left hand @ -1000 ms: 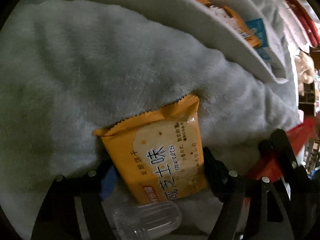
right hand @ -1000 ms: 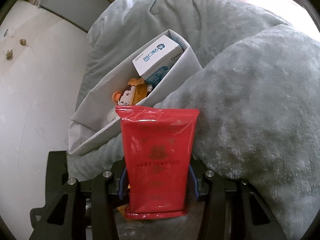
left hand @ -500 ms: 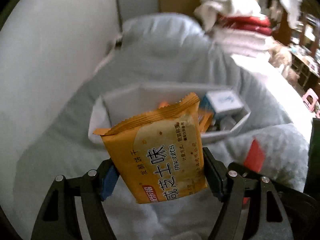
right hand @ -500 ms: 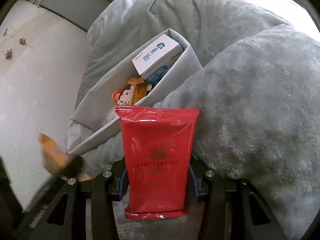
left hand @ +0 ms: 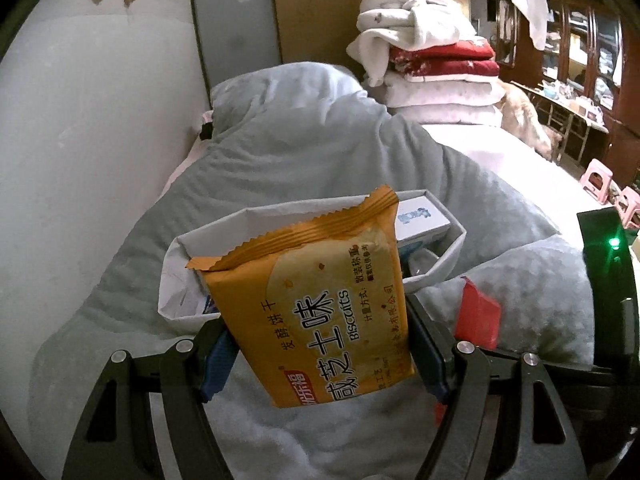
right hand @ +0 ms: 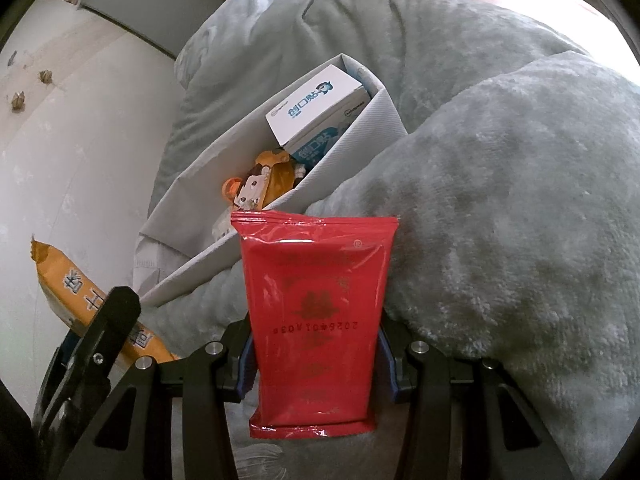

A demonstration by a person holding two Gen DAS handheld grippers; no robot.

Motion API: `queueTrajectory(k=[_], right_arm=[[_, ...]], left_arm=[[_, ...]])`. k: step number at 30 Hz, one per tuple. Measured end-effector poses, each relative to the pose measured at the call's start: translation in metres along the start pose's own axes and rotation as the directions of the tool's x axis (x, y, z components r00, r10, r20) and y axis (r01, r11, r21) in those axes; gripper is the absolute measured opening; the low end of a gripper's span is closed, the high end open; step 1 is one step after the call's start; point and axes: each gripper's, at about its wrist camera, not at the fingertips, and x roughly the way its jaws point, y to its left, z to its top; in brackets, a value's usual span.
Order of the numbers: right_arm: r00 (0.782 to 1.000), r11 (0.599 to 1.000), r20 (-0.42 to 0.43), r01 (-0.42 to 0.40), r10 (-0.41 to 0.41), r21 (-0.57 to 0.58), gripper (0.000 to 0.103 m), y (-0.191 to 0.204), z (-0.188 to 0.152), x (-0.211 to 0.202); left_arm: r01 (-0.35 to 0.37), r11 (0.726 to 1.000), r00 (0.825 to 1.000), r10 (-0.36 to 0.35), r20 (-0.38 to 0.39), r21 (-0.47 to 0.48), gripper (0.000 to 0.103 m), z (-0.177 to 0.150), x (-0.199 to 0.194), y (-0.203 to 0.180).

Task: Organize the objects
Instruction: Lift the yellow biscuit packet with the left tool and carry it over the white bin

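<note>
Raised off the blanket (left hand: 280, 152), the left hand-held gripper (left hand: 320, 344) clamps a biscuit pack (left hand: 320, 300) before the bin (left hand: 452, 256); right hand-held gripper (right hand: 316, 356) pinches a red pouch (right hand: 316, 320). Tilted pack could catch the bin's near rim.

Pale wall (left hand: 92, 128) at left, stacked bedding (left hand: 432, 76) far behind, dark wooden cabinets (left hand: 580, 52) far right, pink stools (left hand: 600, 178) below.

We see our left gripper (left hand: 320, 354) clamped on an orange biscuit packet (left hand: 316, 304), held up before a grey fabric bin (left hand: 176, 276) on a grey blanket (left hand: 304, 148); a white box (left hand: 420, 218) sits inside.
</note>
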Motion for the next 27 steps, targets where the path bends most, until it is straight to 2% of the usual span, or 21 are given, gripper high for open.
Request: queueTrajectory(k=[5, 13, 27], right_arm=[[1.0, 1.0, -0.003, 0.002, -0.002, -0.006, 0.046, 0.0005, -0.0003, 0.0023], [1.0, 1.0, -0.007, 0.008, -0.008, -0.012, 0.046, 0.0024, 0.0015, 0.0064], [1.0, 1.0, -0.008, 0.013, -0.013, -0.014, 0.046, 0.0038, 0.0024, 0.0088]], left_arm=[[0.0, 1.0, 1.0, 0.0, 0.007, 0.02, 0.075, -0.0026, 0.0, -0.0035], [0.017, 1.0, 0.999, -0.018, -0.032, -0.01, 0.075, -0.0028, 0.0076, 0.0017], [0.018, 1.0, 0.999, -0.018, -0.035, -0.014, 0.075, -0.0041, 0.0064, 0.0019]])
